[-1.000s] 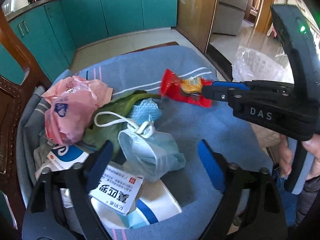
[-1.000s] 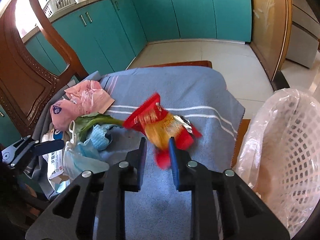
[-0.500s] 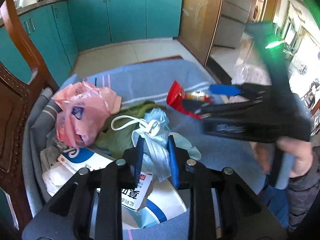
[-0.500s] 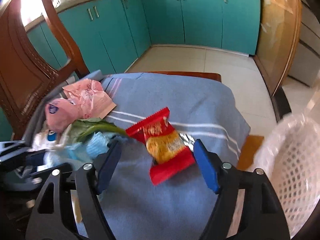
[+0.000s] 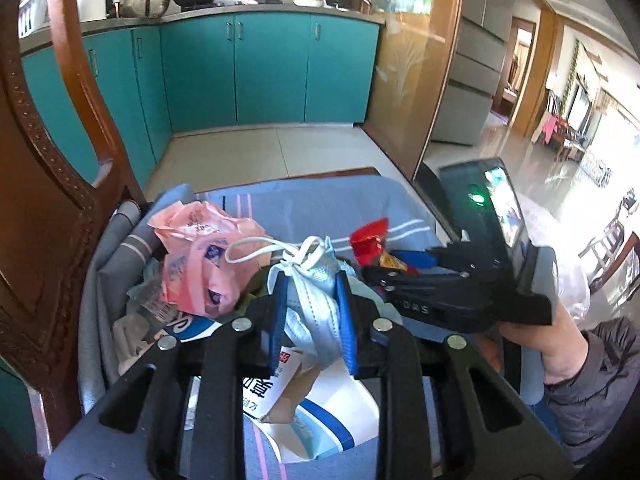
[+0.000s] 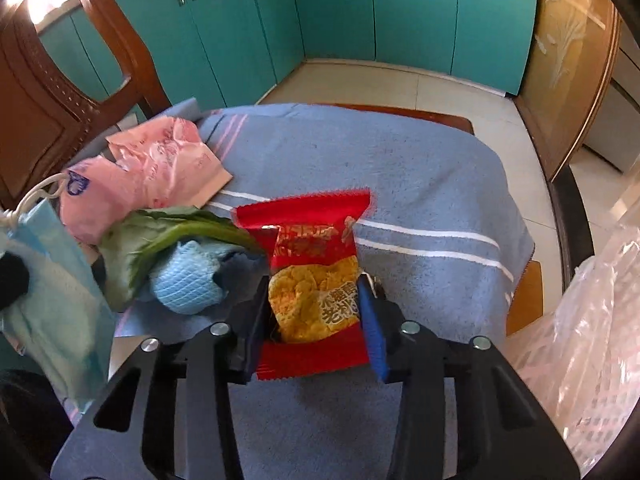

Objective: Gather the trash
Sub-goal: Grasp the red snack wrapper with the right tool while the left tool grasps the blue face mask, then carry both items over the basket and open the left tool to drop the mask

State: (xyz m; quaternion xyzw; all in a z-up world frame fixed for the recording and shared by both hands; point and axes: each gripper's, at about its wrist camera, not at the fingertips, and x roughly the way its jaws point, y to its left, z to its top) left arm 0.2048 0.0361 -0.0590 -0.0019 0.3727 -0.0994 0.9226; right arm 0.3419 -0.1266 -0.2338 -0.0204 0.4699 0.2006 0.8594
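Trash lay heaped on a blue striped towel spread over the surface, and the crinkly red snack wrapper printed with a yellow rice cake serves as the landmark. That wrapper sat between the blue pads of the right gripper, whose jaws were closing with the packet between them; both pads looked to touch its edges, though a firm grip could not be confirmed. Just left of the wrapper lay a limp green vegetable leaf draped over a crumpled pale blue mesh cloth. Further left of the wrapper and behind the leaf lay a crumpled pink plastic bag.

Left of the wrapper, past the leaf, a pale blue disposable face mask with knotted white ear loops was pinched tight in the left gripper, its jaws drawn narrow around the bunched fabric. Under the mask lay a white and blue paper medicine box, torn open, touching the towel.

Right of the wrapper stood a white plastic lattice basket lined with a clear bag, just beside the towel's edge. A brown carved wooden chair back rose behind the pink bag, and teal kitchen cabinets stood well beyond the wrapper across a pale tiled floor.
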